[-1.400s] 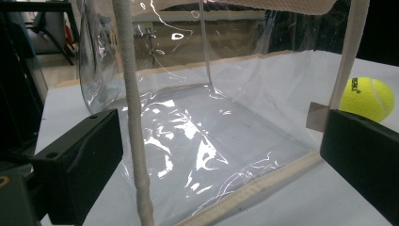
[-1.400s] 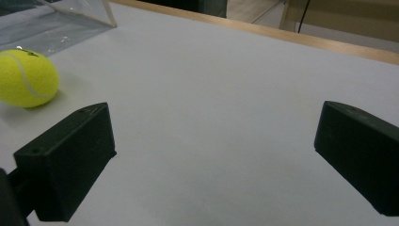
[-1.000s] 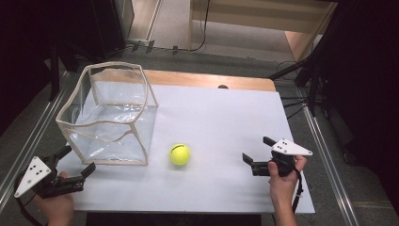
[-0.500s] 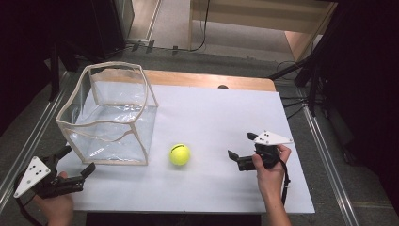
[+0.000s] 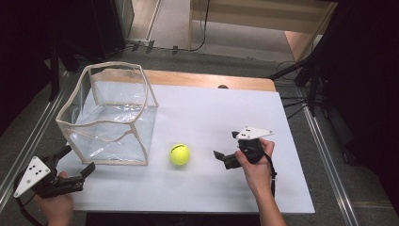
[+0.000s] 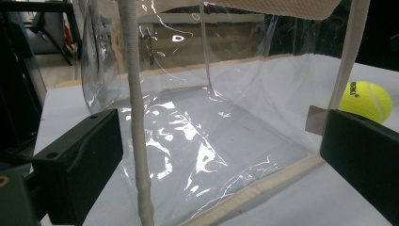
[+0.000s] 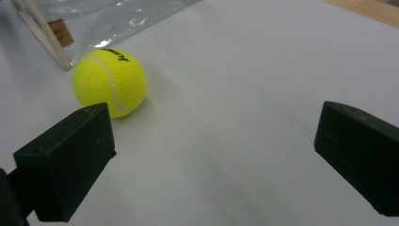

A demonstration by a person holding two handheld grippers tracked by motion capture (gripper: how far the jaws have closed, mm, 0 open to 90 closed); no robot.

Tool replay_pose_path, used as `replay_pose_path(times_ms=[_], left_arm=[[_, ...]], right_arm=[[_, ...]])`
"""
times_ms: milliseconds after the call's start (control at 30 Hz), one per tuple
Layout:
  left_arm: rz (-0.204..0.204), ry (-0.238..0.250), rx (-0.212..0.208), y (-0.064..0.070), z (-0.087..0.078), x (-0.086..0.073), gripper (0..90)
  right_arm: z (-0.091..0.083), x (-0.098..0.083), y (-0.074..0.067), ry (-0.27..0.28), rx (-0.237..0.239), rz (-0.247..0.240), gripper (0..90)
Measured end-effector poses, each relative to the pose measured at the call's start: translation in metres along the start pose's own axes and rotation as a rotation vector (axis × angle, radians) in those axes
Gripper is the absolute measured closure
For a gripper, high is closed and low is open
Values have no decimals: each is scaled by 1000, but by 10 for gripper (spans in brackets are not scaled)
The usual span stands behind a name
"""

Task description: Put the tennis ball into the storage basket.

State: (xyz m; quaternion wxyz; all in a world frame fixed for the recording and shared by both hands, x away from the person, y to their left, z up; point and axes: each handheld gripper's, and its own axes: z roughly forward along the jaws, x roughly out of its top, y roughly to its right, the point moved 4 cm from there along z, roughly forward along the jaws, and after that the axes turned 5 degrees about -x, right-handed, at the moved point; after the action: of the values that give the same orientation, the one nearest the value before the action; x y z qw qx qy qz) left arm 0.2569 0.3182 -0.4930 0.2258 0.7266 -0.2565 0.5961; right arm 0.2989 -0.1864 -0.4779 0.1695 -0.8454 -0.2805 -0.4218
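Right claw (image 5: pixel 225 151): jaws wide, empty | tennis ball (image 5: pixel 179 154): desk front-centre, just beside clear bag (image 5: pixel 110 117) | left claw (image 5: pixel 77 162): spread, empty | advice: centre ball between my jaws before closing

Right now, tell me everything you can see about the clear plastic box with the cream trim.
The clear plastic box with cream fabric-trimmed edges stands upright and open-topped on the white table, toward its left side. Its soft, glossy walls are wrinkled and bow inward, and its top rim is warped. It looks empty. A small tan tag sits near one bottom corner. The yellow tennis ball lies just right of it, apart. The open left gripper sits close by its front left corner, not touching it.
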Motion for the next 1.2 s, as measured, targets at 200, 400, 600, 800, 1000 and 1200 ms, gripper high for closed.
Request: replay_pose_path(times_ms=[200,400,600,800,1000,1200], left_arm=[[-3,4,1,0,0,0,1],[0,2,1,0,0,0,1],[-4,3,-1,0,0,0,1],[4,-1,-4,0,0,0,1],[10,-5,-4,0,0,0,1],[10,-7,-2,0,0,0,1]], right_arm=[[13,3,-8,-39,9,0,0],[29,9,-19,-79,44,-25,0],[50,13,-39,-161,87,-82,0],[67,16,-55,-193,138,-98,0],[81,17,-66,-214,171,-108,0],[90,21,-75,-231,194,-132,0]])
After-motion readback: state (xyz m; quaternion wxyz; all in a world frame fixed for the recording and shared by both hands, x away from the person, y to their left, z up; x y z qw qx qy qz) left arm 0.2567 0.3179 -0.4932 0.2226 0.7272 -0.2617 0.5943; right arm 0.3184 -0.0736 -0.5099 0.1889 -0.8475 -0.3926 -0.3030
